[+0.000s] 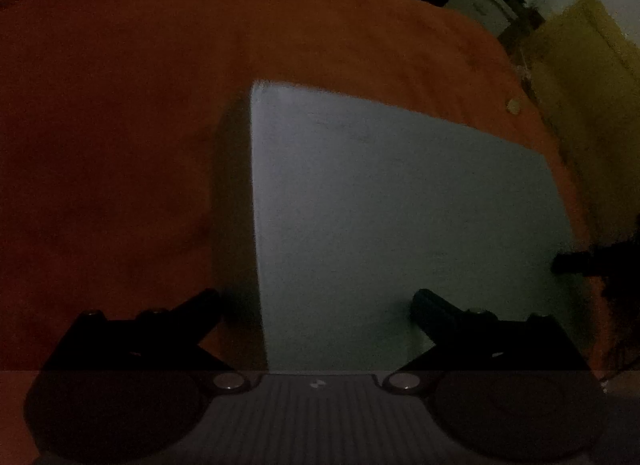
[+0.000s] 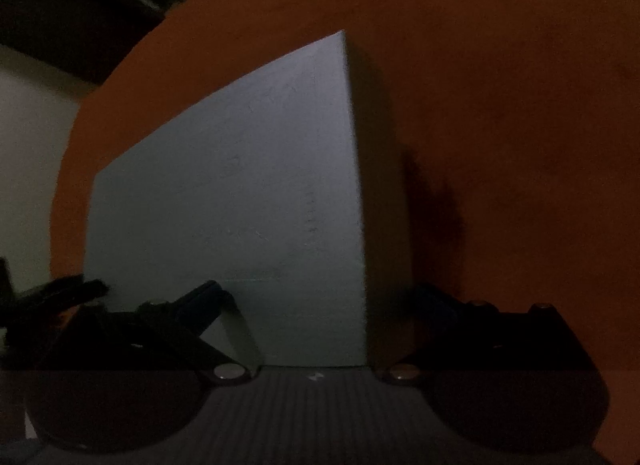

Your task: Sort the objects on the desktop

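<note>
Both claws are at the same pale grey box [image 1: 400, 205], which lies on an orange cloth [image 1: 120, 105]. I judge that the step in hand is the taking of this box from its two sides, so that it can be carried to its sorted place. Where that place is, the pictures do not show.

The left claw [image 1: 316, 301] is spread wide. The left edge of the box runs between its fingers: the left finger [image 1: 200, 305] is over the cloth just outside the box, and the right finger [image 1: 432, 305] is over the top of the box. Nothing is pinched, and I cannot tell whether the fingers touch the box.

The right claw [image 2: 320, 297] is also spread wide and holds nothing. Here the right edge of the box [image 2: 240, 185] passes between the fingers; the left finger [image 2: 204, 297] is above the lid, and the right finger [image 2: 436, 301] is beside the dark side wall, over the cloth [image 2: 520, 105]. The box is directly ahead of this claw and very near.

Far ahead and to the right of the left claw, a small round thing [image 1: 513, 106], perhaps a coin, lies on the cloth.

The next move calls for both claws to press or close together on the edges, evenly, because the box looks wide and smooth and could slip or tilt.
</note>
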### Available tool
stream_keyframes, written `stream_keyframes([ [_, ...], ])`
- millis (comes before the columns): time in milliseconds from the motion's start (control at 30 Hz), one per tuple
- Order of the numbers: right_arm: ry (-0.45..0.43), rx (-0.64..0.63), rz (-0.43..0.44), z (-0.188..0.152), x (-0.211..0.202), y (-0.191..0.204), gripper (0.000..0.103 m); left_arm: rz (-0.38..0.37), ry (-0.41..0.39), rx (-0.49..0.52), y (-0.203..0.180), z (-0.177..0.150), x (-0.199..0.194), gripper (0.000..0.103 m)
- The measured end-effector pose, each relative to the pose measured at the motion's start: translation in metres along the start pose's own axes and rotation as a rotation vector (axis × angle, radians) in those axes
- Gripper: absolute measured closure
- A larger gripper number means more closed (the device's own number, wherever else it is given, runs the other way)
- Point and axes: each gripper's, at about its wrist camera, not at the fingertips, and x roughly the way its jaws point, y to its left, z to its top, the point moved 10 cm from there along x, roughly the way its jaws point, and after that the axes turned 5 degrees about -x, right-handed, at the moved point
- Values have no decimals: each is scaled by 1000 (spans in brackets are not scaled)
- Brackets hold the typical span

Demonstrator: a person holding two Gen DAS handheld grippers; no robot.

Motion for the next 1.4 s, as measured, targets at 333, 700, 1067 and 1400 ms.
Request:
stream_keyframes([
  [333, 5, -81, -66, -37, -23, 27, 0, 35, 49, 69, -15, -42, -28, 1],
  [700, -82, -168, -158, 6, -12, 5, 0, 0, -6, 118, 16, 0, -13, 1],
  [1067, 3, -113, -45, 34, 35, 33, 0, -124, 52, -60, 1, -7, 6, 1],
  [1400, 22, -142, -130, 5, 34, 16, 0, 65, 50, 7, 15, -33, 2, 0],
])
